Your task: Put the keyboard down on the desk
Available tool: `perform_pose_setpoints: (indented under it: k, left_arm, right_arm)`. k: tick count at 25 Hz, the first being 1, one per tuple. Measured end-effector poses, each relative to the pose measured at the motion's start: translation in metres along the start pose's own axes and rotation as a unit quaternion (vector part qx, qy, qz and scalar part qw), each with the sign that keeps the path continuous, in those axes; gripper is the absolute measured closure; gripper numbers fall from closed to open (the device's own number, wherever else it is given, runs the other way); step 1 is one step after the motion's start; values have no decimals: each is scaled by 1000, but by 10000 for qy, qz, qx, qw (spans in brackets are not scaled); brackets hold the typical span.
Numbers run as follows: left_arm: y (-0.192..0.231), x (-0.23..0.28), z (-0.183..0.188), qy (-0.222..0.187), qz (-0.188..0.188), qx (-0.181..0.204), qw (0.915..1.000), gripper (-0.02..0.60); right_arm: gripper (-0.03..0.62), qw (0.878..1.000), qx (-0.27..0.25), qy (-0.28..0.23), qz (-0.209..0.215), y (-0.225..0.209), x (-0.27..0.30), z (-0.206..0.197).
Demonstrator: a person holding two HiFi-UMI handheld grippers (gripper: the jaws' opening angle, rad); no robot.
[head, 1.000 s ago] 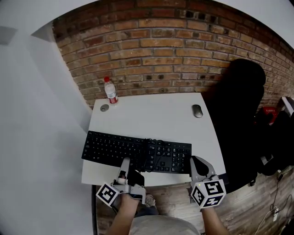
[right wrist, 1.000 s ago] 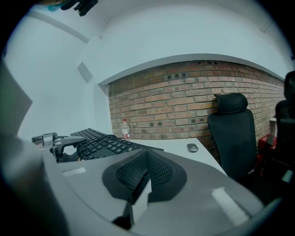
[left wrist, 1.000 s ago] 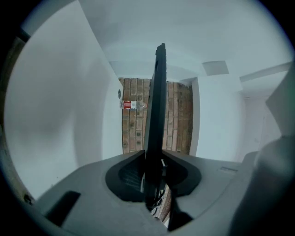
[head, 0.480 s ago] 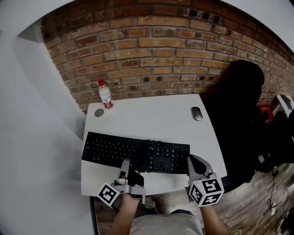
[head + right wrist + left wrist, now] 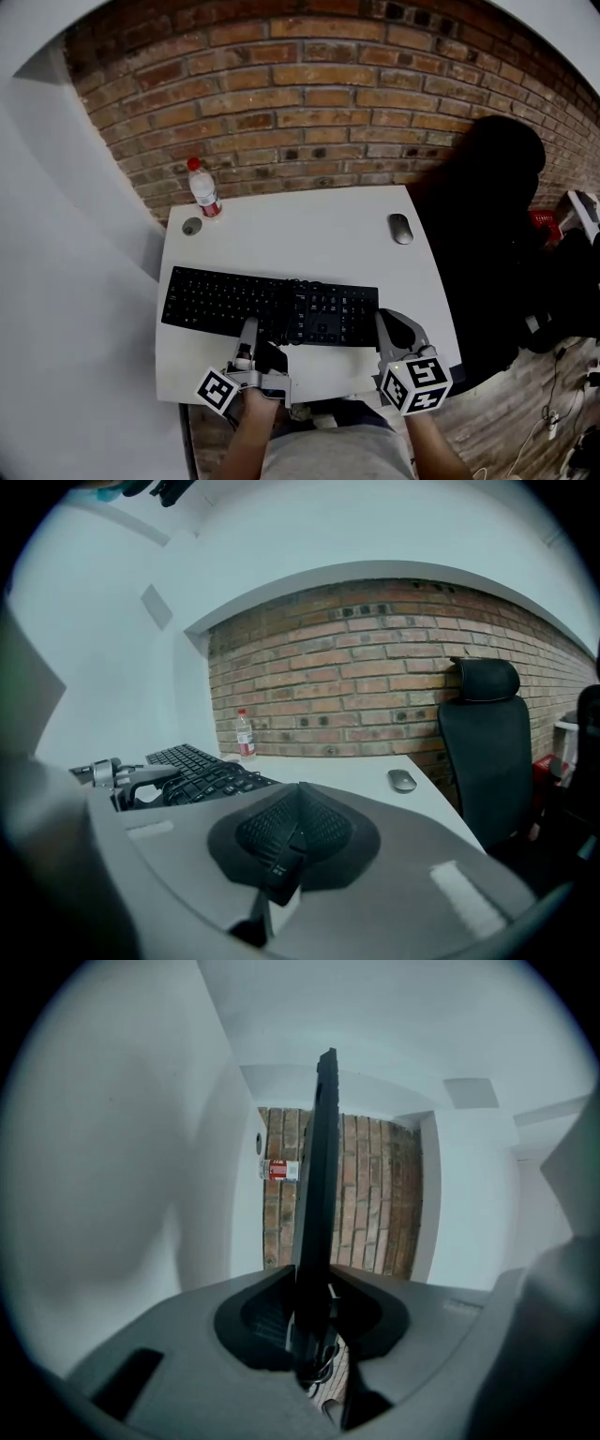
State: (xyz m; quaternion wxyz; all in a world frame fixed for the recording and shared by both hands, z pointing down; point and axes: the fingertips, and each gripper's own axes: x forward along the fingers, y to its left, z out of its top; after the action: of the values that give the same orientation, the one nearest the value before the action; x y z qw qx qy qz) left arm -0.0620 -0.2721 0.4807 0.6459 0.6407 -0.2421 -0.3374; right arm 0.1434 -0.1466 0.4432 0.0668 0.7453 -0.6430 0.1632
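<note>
1. The black keyboard (image 5: 234, 305) stretches left to right across the near half of the white worktop (image 5: 309, 234), keys up. Its long front edge faces the person.
2. A bundle of black cable (image 5: 292, 305) lies on the keys about the keyboard's middle.
3. The left gripper (image 5: 248, 330) meets the keyboard at its front edge, a little left of the middle. In the left gripper view the board (image 5: 319, 1194) runs edge-on between the fingers (image 5: 267, 1312), which are clenched on that edge.
4. From these views I cannot tell whether the keyboard's underside rests fully on the worktop.
5. The right gripper (image 5: 392, 323) sits just off the keyboard's front right corner. In the right gripper view its fingers (image 5: 323, 822) are pressed together with nothing between them, and the keyboard (image 5: 202, 766) lies off to their left.
6. A silver mouse (image 5: 401, 228) rests on the worktop beyond the keyboard's right end, well apart from it.
7. A clear bottle (image 5: 203, 190) with a red cap and red label stands upright beyond the keyboard's left end, at the worktop's far corner.
8. A small grey round thing (image 5: 192, 226) lies between that bottle and the keyboard.
9. A black chair (image 5: 492, 206) stands to the right of the keyboard, past the worktop's edge.
10. A brick wall (image 5: 309, 103) rises behind the keyboard, along the worktop's far side.
</note>
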Motion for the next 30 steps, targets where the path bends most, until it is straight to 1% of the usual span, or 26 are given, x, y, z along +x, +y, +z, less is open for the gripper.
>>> perform_pose_setpoints:
  k: [3, 7, 13, 21, 26, 30]
  left_arm:
    - [6, 9, -6, -126, 4, 74, 9999, 502]
    - [19, 19, -18, -274, 59, 53, 9996, 502]
    - [40, 32, -29, -493, 233, 33, 9985, 502]
    - [64, 45, -26, -686, 504, 134, 9963, 502]
    - [75, 52, -23, -712, 690, 106, 9950, 502]
    - [81, 56, -21, -762, 768, 76, 9941, 502]
  right_arm:
    - [585, 9999, 9, 5, 107, -16, 8, 2]
    - [585, 9997, 30, 35, 252, -36, 20, 4]
    - [585, 9988, 10, 166, 468, -53, 35, 1]
    - [585, 9979, -3, 308, 576, -69, 47, -4]
    - [585, 9973, 9, 366, 644, -70, 58, -5]
    - [585, 9968, 19, 402, 687, -70, 64, -6]
